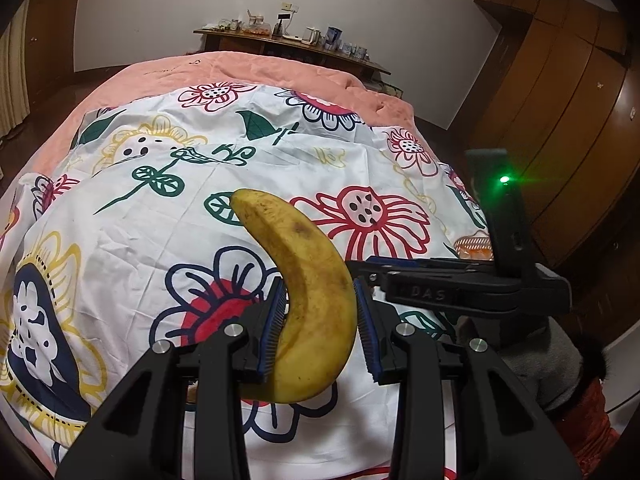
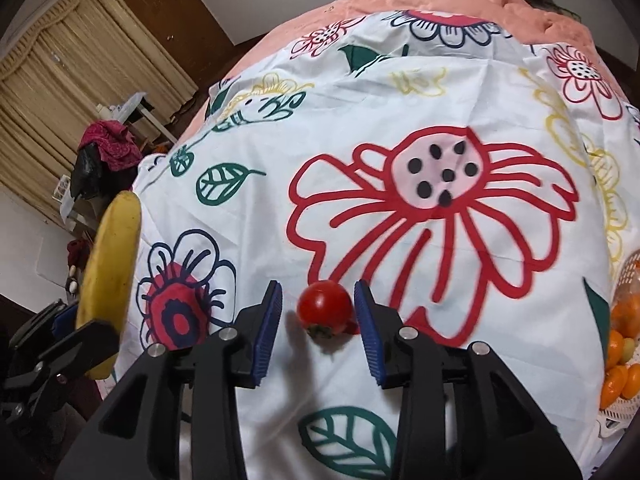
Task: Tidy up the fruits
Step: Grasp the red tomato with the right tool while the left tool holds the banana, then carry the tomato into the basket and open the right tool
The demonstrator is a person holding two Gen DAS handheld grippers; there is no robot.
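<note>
My left gripper (image 1: pixel 319 286) is shut on a ripe, speckled yellow banana (image 1: pixel 304 256), which it holds above the flowered white cloth (image 1: pixel 132 240) with one tip pointing up. The same banana (image 2: pixel 112 256) appears at the left edge of the right wrist view. Between the blue pads of my right gripper (image 2: pixel 318 290) a small red tomato (image 2: pixel 325 306) lies on the cloth (image 2: pixel 360 120), stem end towards me. A gap shows at the left pad, and the right pad sits very near the tomato, so the jaws stand open around it.
A white mesh basket (image 2: pixel 618 410) of small oranges (image 2: pixel 620 364) sits at the cloth's right edge. Under the cloth is a pink blanket (image 1: pixel 240 72). At the back stand a wooden shelf (image 1: pixel 288 46) with jars, a brown wardrobe (image 1: pixel 560 100) on the right, and curtains (image 2: pixel 60 80) on the left.
</note>
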